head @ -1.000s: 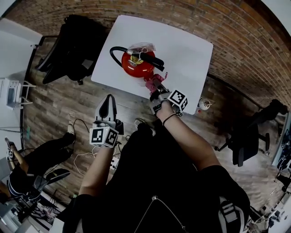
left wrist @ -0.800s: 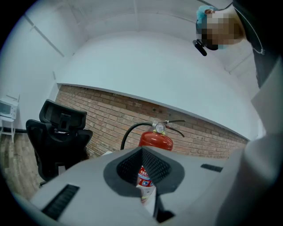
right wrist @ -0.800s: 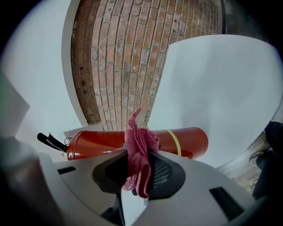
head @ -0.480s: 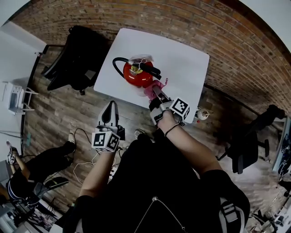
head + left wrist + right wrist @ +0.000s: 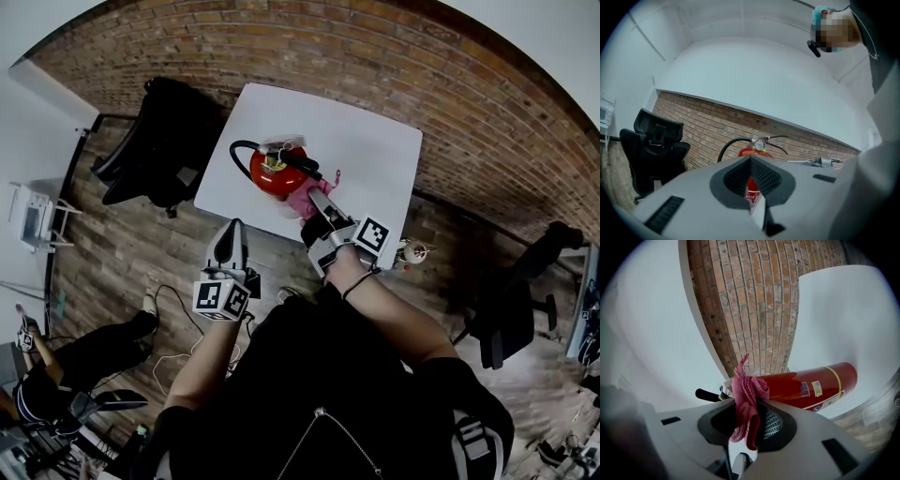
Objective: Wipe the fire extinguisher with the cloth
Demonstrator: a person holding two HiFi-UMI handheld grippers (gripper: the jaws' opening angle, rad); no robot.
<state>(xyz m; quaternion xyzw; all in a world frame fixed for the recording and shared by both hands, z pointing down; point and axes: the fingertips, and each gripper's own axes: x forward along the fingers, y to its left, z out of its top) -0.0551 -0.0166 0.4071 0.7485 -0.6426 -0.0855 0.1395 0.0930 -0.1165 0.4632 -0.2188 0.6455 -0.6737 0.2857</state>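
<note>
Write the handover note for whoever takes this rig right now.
Right claw: shut on the pink cloth, which is at the fire extinguisher's near side; contact can't be confirmed.
Left claw: shut, empty, held short of the table, pointing at the extinguisher.
The extinguisher stands upright on the white table.
Done: cloth gripped and at the extinguisher.
Left: the wiping; how much is done can't be told.

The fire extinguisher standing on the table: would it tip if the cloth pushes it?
Probably not easily: the fire extinguisher looks a stout metal cylinder standing upright on the table, likely heavy. A push high up could rock it. The cloth droops, so it likely yields first.
</note>
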